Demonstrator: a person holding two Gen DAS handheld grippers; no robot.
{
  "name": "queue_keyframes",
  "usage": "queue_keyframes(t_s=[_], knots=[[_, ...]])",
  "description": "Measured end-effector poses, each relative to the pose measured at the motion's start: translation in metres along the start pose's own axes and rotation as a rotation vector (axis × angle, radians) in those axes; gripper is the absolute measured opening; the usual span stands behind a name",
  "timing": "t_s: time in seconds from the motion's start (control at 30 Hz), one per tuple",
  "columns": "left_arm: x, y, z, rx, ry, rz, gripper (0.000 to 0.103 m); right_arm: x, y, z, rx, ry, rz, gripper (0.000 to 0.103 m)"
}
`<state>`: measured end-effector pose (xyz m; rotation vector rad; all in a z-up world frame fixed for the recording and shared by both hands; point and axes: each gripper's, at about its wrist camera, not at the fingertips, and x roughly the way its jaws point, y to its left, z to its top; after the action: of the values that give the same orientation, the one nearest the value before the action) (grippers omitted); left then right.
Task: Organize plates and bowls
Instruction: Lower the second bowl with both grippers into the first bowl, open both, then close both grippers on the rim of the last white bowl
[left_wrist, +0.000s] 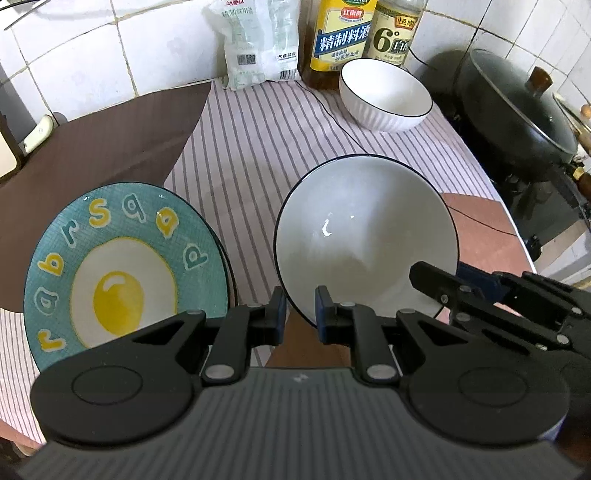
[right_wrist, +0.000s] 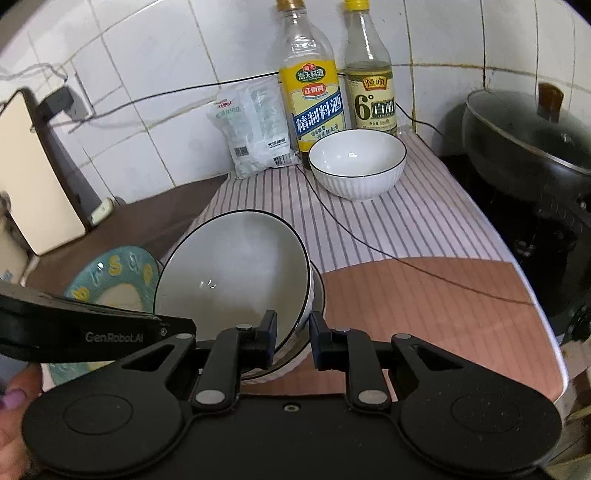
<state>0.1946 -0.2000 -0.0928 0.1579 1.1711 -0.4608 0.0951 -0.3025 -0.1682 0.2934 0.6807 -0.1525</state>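
Right tool (right_wrist: 293, 341) pinches my white bowl (right_wrist: 236, 280) by its rim, tilted near the bench's front edge; left tool (left_wrist: 300, 317) shut, empty. Glazed, slippery, breakable: rim grip only.

Striped cloth (right_wrist: 388, 221) spread over the countertop (right_wrist: 443, 302), reddish bare surface showing at the near right edge, dark brown mat (left_wrist: 110, 147) on the left. At the back by the tiled wall: 1 white ribbed bowl (right_wrist: 357, 162) on the cloth, 2 bottles (right_wrist: 314, 99) just behind, a white packet (right_wrist: 255, 129) beside them. Thin black cable (right_wrist: 351, 229) trailing across the stripes
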Motion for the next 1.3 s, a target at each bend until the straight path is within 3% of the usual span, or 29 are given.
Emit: queue_keyframes(t_s=[0.27,0.5,0.7,0.83,1.03,1.13,1.23,1.3], knots=[[0.002,-0.001,0.001,-0.004,-0.001,0.015,0.015,0.004,0.01,-0.004,-0.133,-0.033,-0.046,0.03],[0.003,0.004,0.003,-0.038,0.016,-0.012,0.016,-0.003,0.002,-0.005,-0.114,-0.061,0.005,0.031],[-0.01,0.017,0.01,-0.055,-0.045,-0.089,0.019,-0.027,-0.004,0.005,-0.153,-0.184,0.038,0.033],[-0.018,0.024,0.016,-0.073,-0.09,-0.132,0.02,-0.033,-0.012,0.018,-0.18,-0.264,0.023,0.041],[-0.034,0.027,0.041,-0.028,-0.184,-0.165,0.025,-0.019,-0.029,0.039,-0.208,-0.274,-0.044,0.046],[-0.034,0.027,0.058,-0.014,-0.202,-0.179,0.03,-0.008,-0.035,0.048,-0.211,-0.278,-0.055,0.054],[-0.028,0.021,0.075,0.001,-0.217,-0.193,0.034,0.005,-0.039,0.056,-0.234,-0.273,-0.066,0.056],[-0.022,0.014,0.087,0.036,-0.218,-0.176,0.042,0.013,-0.04,0.061,-0.263,-0.244,-0.064,0.056]])
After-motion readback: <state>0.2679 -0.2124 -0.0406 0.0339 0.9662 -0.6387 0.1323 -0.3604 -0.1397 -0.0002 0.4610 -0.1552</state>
